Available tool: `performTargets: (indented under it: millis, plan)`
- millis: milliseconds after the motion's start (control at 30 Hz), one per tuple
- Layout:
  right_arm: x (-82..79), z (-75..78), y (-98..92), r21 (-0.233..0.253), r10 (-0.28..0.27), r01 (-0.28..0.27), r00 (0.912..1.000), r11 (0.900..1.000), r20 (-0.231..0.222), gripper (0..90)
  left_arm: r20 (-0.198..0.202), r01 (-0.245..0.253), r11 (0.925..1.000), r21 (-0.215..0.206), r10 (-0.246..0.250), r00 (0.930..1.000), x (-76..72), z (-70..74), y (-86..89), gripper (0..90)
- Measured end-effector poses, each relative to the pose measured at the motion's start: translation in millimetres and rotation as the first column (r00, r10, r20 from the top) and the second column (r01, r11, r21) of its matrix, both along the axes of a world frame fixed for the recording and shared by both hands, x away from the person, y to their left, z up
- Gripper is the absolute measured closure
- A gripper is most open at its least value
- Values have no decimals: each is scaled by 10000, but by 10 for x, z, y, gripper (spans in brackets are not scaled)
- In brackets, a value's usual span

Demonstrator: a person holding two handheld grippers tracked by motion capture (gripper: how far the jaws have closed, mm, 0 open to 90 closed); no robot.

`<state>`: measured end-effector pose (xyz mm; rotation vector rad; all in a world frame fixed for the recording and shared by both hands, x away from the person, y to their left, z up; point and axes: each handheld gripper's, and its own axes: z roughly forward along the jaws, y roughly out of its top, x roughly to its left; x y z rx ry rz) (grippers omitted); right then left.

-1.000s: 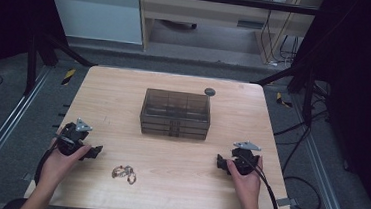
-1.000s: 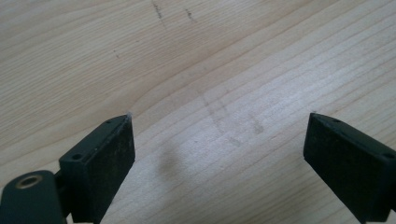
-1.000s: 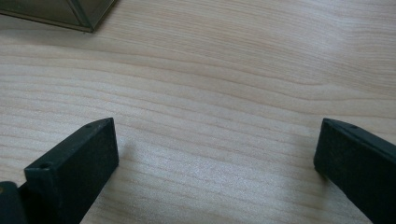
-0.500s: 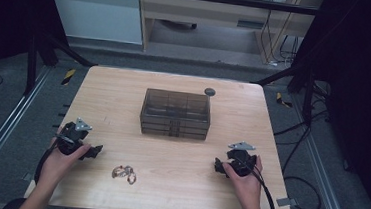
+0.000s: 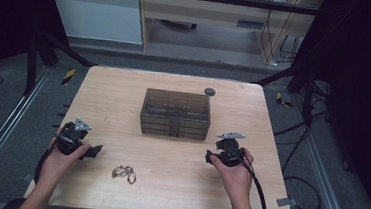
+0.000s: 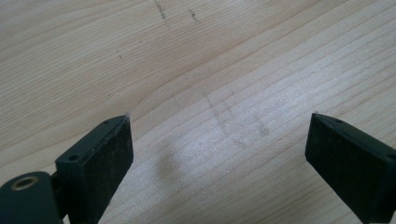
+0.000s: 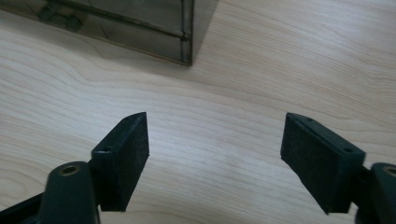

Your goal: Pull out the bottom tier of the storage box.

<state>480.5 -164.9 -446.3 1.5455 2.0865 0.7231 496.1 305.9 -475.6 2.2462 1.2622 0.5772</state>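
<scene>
Both grippers, left gripper (image 5: pixel 94 150) and right gripper (image 5: pixel 208 158), are resting wide open, holding nothing. The small metal trinket cluster (image 5: pixel 124 173) is probably light and slippery; pinching its ring seems best.

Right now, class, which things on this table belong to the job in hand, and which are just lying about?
Likely in the job:
left gripper, open
right gripper, open
trinkets
drawer box

Lying about:
black disc
yellow-black pieces on the floor

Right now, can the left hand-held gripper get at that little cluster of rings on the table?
Probably yes. The left hand-held gripper is open, and bare table lies between it and the rings just to its right; the box stands farther back.
</scene>
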Motion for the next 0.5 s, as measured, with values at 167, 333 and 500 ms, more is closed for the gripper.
performTargets:
  millis: [167,333,500]
  plan:
    - [46,84,157,82,-192,192,9998,9998,1,311,1,41,10000,-29,-41,10000,-2,0,-5,75]
    - [66,119,231,210,-246,246,9997,9995,-44,350,-23,39,10000,-34,-39,10000,5,-1,1,75]
    - [105,141,365,529,-56,57,10000,9986,-16,396,-4,50,10000,-44,-50,10000,5,-3,-3,74]
